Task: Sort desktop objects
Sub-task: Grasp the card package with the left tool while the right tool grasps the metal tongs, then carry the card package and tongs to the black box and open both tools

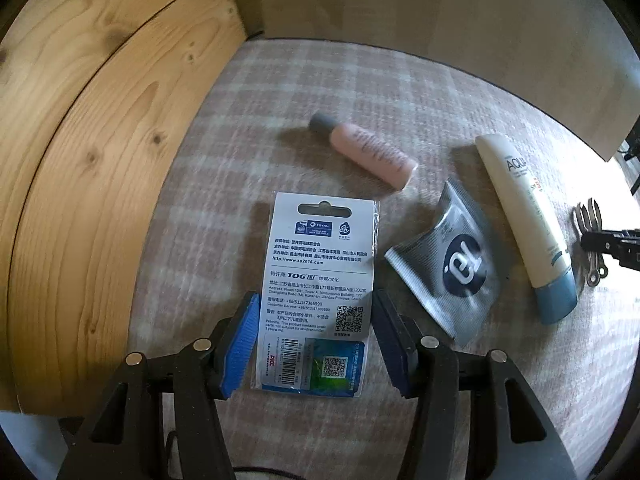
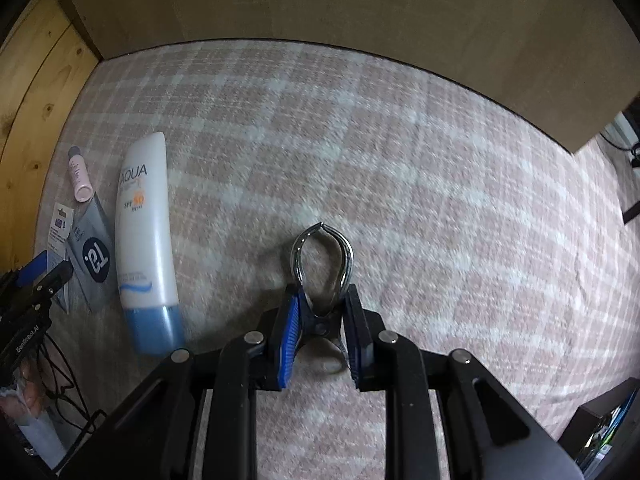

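Note:
A white printed card packet (image 1: 316, 292) lies flat on the plaid cloth (image 1: 400, 92). My left gripper (image 1: 312, 312) stands open astride its lower half, blue pads on both sides, not pinching it. A pink tube (image 1: 366, 150), a grey sachet (image 1: 452, 264) and a white AQUA sunscreen tube (image 1: 524, 224) lie to its right. My right gripper (image 2: 322, 312) is shut on the handles of a metal clip (image 2: 322, 264), whose loop points away from me. The sunscreen tube (image 2: 146, 240), sachet (image 2: 90, 256) and pink tube (image 2: 80, 176) lie to the left in the right wrist view.
A wooden panel (image 1: 80, 180) rises along the left edge of the cloth. A beige wall (image 2: 320, 4) runs along the back. Dark boxes (image 2: 600, 432) stand at the lower right. Cables (image 2: 64, 396) trail at the lower left.

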